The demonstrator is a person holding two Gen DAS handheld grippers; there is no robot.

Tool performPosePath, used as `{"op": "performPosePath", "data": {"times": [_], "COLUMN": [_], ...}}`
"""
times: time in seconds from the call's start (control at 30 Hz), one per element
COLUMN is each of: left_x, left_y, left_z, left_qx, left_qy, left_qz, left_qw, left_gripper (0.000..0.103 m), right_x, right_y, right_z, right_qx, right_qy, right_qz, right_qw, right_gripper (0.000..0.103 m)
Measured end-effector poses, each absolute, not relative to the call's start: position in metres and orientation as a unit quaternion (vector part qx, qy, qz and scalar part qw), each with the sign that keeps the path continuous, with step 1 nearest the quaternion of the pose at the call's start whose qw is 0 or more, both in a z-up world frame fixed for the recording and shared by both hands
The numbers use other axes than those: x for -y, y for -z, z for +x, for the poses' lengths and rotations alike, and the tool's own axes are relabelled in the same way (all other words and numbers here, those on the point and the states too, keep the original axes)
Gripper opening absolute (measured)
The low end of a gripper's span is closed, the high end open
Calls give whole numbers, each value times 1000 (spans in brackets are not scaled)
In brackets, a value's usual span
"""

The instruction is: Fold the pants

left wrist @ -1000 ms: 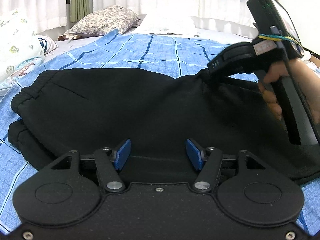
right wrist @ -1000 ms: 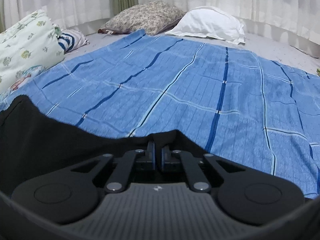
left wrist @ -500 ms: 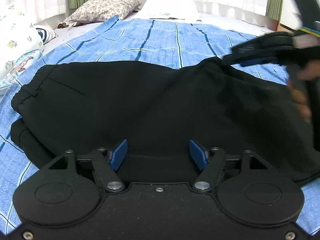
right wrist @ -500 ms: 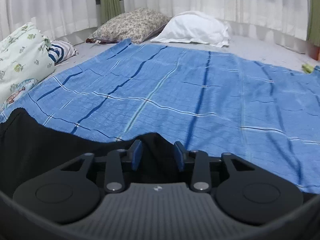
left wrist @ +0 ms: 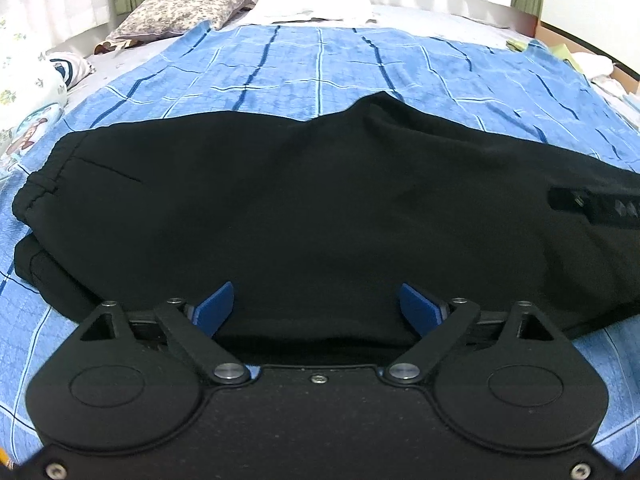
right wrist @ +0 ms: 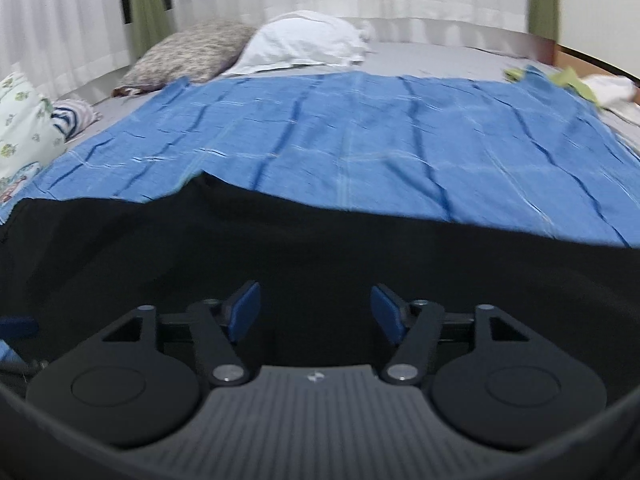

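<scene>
Left wrist view: black pants (left wrist: 320, 208) lie folded on a blue-covered bed (left wrist: 320, 64); both grippers' fingers (left wrist: 216, 308) have just opened wide, gripping nothing.

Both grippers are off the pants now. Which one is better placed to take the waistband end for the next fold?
Probably left: the left gripper sees the waistband close by; the right gripper sits farther along the pants.

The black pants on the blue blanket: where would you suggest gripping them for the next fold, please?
Probably the elastic waistband at the left end of the black pants, approached from the left: its bunched edge lies exposed on the blue blanket, thick enough to pinch. Both grippers are open, holding nothing.
</scene>
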State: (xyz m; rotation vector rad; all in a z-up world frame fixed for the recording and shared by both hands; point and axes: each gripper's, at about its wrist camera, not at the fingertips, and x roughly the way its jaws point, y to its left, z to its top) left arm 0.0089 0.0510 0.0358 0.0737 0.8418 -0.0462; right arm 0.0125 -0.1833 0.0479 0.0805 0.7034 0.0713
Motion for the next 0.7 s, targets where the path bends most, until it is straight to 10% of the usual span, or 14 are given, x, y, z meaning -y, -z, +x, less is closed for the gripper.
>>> {"op": "performPosePath", "data": {"times": [0.7], "left_x": [-1], "left_y": [-33], "left_z": [11], "left_qx": [-419], "left_qy": [45], "left_qz": [59], "left_qw": [905], "left_gripper": [93], "right_x": [318], "right_y": [-30], "right_z": [-85], "right_qx": [-339], "right_qy": [127], "right_qz": [121], "right_qw": [924], "right_gripper": [81]}}
